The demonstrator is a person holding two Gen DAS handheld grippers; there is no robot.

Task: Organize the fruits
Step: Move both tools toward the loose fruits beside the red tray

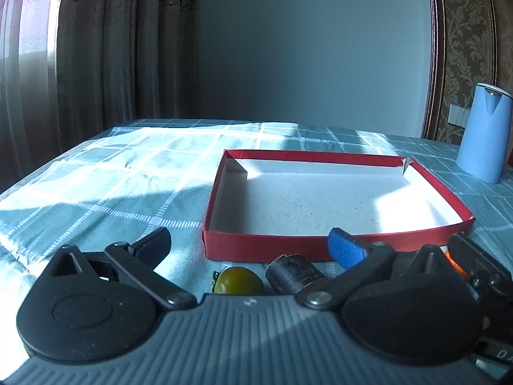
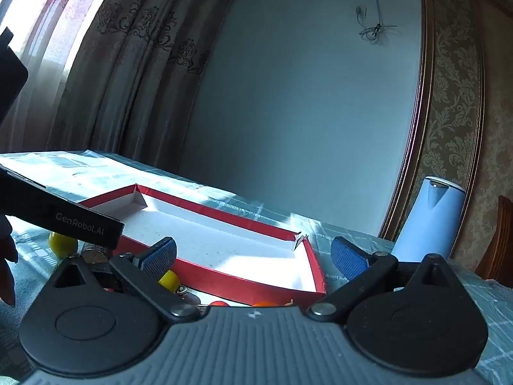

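Observation:
A shallow red box (image 1: 320,157) with a white empty floor lies on the checked tablecloth; it also shows in the right wrist view (image 2: 224,284). My left gripper (image 1: 250,243) is open just before the box's near wall, over a yellow-green tomato (image 1: 239,280) and a dark cylinder (image 1: 293,272). An orange bit (image 1: 457,264) shows behind its right finger. My right gripper (image 2: 253,255) is open above the box's near right corner. Below it lie a yellow fruit (image 2: 169,280), a red one (image 2: 219,303) and an orange one (image 2: 264,304), partly hidden. Another yellow fruit (image 2: 62,244) lies left.
A light blue kettle (image 1: 484,134) stands at the table's right rear, also in the right wrist view (image 2: 429,221). The other gripper's black body (image 2: 57,221) crosses the left of the right wrist view. Curtains and a wall stand behind the table. A wooden chair (image 2: 500,240) is right.

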